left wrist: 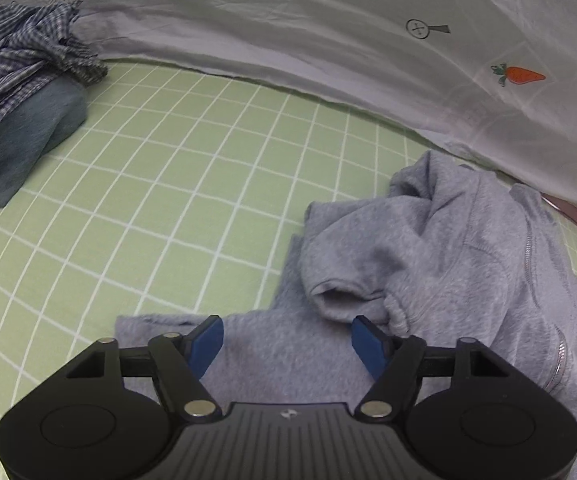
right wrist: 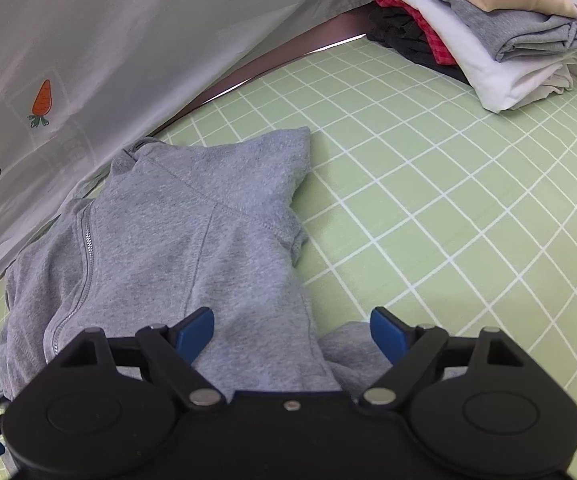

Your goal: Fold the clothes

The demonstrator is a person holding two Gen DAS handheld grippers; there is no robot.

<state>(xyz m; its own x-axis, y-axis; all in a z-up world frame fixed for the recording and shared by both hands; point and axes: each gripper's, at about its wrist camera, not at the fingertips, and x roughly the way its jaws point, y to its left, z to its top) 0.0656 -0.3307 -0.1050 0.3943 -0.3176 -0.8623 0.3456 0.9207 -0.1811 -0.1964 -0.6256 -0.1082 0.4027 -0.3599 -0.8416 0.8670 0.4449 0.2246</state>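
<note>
Honestly, the left wrist view is where I'd worry: the left gripper (left wrist: 287,340) hangs about half open over the grey zip hoodie (left wrist: 448,264), holding nothing, and a sleeve cuff (left wrist: 340,300) sits bunched just ahead of its pads. Close there and it probably grabs the cuff plus the layer under it, dragging the fold crooked.

Right wrist view: the right gripper (right wrist: 292,332) is spread wide and empty over the hoodie's edge on the green checked sheet (right wrist: 448,220). It could pinch sheet along with fabric. The folded stack (right wrist: 500,40) sits well apart.
</note>
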